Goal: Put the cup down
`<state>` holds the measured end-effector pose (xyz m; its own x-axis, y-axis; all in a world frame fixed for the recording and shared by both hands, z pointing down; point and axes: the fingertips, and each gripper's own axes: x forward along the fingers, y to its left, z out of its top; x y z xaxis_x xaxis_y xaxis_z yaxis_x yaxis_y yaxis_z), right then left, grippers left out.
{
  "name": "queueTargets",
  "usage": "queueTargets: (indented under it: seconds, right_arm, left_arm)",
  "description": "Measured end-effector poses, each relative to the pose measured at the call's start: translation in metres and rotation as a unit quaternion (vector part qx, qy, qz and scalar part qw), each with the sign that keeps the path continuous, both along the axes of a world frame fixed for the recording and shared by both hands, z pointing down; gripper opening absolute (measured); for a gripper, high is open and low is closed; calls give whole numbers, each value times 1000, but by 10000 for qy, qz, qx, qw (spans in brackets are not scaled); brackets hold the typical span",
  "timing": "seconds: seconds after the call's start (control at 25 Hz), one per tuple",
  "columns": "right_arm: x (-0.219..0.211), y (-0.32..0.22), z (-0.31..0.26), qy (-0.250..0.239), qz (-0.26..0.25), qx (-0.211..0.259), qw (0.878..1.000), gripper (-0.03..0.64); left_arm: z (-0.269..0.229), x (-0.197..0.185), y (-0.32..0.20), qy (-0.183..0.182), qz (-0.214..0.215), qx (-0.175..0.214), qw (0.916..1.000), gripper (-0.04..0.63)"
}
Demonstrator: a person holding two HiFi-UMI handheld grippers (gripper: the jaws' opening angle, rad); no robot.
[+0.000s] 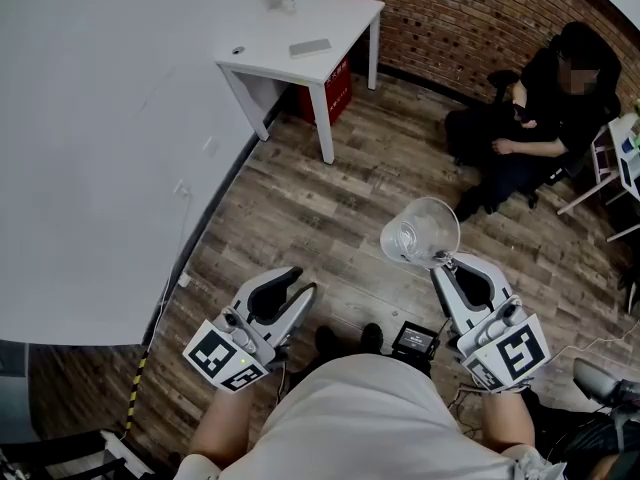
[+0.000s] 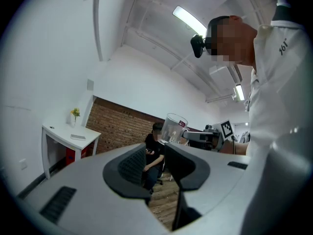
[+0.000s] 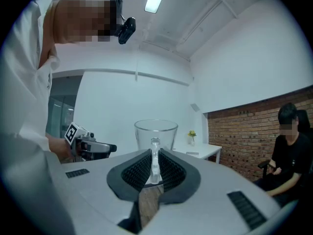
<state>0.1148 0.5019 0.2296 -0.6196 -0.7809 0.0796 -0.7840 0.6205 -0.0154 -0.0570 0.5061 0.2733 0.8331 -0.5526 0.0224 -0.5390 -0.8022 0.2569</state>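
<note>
Carry step. Right gripper [image 1: 445, 267] fingers pinch the cup [image 1: 420, 231] by its handle, mid-air over the floor. Left gripper [image 1: 299, 290] fingers slightly apart, empty. Next, probably: reach the far white tabletop [image 1: 285, 28], lower the cup upright, release.

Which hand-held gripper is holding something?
The right hand-held gripper, shut on the clear cup by its handle; the left hand-held gripper has empty, parted jaws.

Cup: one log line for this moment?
cup: upright, above floor | right gripper: shut on cup | left gripper: open, empty
</note>
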Motion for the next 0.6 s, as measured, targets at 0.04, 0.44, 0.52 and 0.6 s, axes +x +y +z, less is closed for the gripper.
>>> queueTargets:
  seconds: [0.04,0.44,0.52,0.6]
  right_arm:
    - [1,0,1,6,-4,-4,10000,40]
    - [16,0,1,36,-76,-13,10000,40]
    - [19,-1,2,40,-105,-19,9999,40]
    - [21,-2,3,47,-138,-38,9999,40]
  left_arm:
    - [1,1,0,4,-3,-5,10000,109]
    - [1,15,1,-7,-120,-52,9999,110]
    - [2,18,1,-13,-126,-57,9999,114]
    - [2,22,1,-1,-127,-66,9999,114]
